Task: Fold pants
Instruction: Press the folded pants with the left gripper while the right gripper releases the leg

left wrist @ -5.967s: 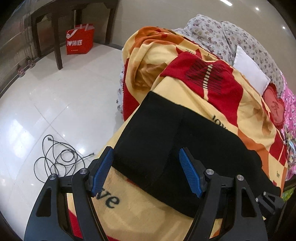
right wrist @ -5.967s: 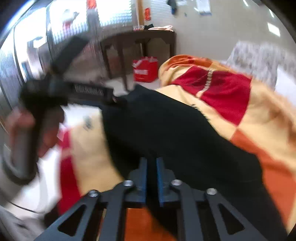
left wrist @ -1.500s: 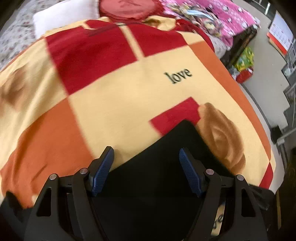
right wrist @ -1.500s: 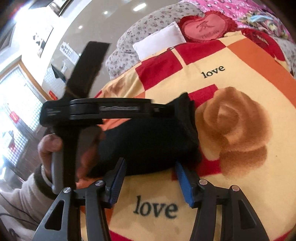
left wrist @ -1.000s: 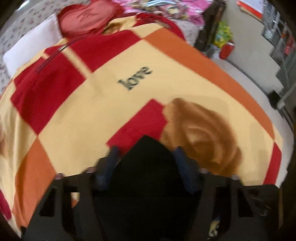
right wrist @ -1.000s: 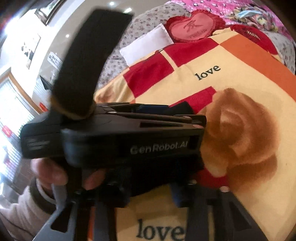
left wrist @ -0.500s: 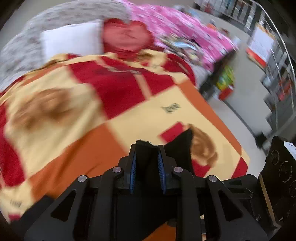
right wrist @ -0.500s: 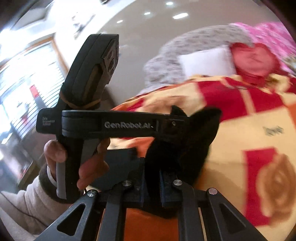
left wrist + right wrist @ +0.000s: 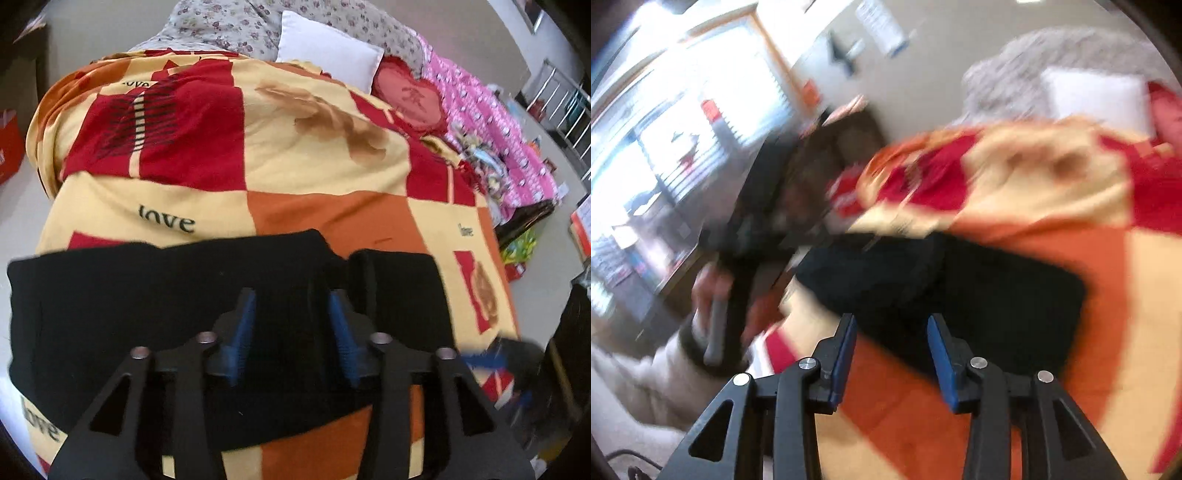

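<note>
Black folded cloth pants [image 9: 155, 314] lying across lower frame on yellow, red and orange patchwork fleece blanket [image 9: 314, 155]; left gripper [image 9: 291, 321] over them, blue-padded jaws opening, gripping nothing; right gripper [image 9: 891, 345] likewise opening, empty, near pants' edge.

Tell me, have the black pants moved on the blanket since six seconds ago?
Yes. The black pants then stretched lengthwise toward the pillow; now they lie folded shorter, crosswise on the blanket, below its orange square.
</note>
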